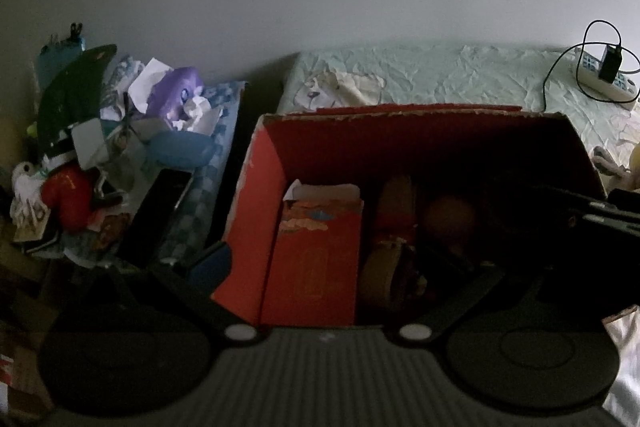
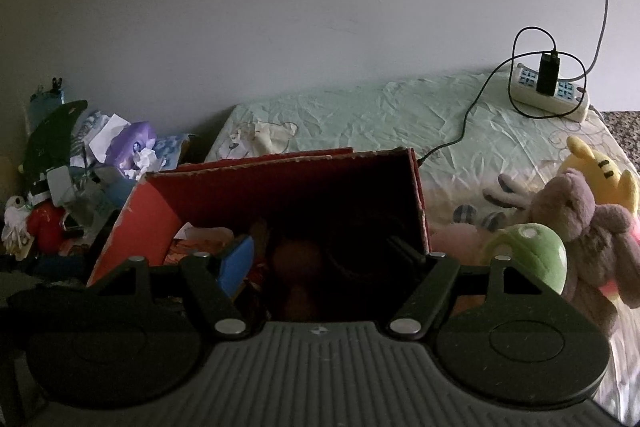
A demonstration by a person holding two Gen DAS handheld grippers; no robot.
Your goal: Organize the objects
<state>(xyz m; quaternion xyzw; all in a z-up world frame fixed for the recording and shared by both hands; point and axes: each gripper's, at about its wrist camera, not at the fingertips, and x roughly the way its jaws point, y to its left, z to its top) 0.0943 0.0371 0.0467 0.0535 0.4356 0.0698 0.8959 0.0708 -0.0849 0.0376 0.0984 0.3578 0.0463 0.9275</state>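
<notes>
- We see the red cardboard box (image 1: 256, 211) standing open on the bed (image 1: 460, 75), against its left edge; the light green sheet runs behind it to the wall.
- Left gripper (image 1: 352, 259): its fingers are spread wide, one either side of the box's opening, and hold nothing. The blue pad of its left finger (image 1: 210, 263) sits just outside the box's left wall.
- Right gripper (image 2: 320, 251): the fingers stand wide apart and empty — both reach over the near rim into the box (image 2: 132, 223), the blue pad (image 2: 236, 261) near the box's left wall.
- Inside the box, at its left wall, a smaller orange packet (image 1: 316, 259) stands upright with a torn top. Beside it lie dim shapes we cannot identify.
- Printing shows on the packet, but we cannot read it.
- Plush toys lie on the bed just right of the box: a green one (image 2: 528, 251), a mauve one (image 2: 580, 223) and a yellow one (image 2: 600, 171).
- A white power strip (image 2: 552, 95) with a black charger (image 2: 547, 75) plugged in rests at the bed's far right corner.
- A heap of clutter (image 1: 120, 147) lies off the bed's left edge — no label on it is legible.
</notes>
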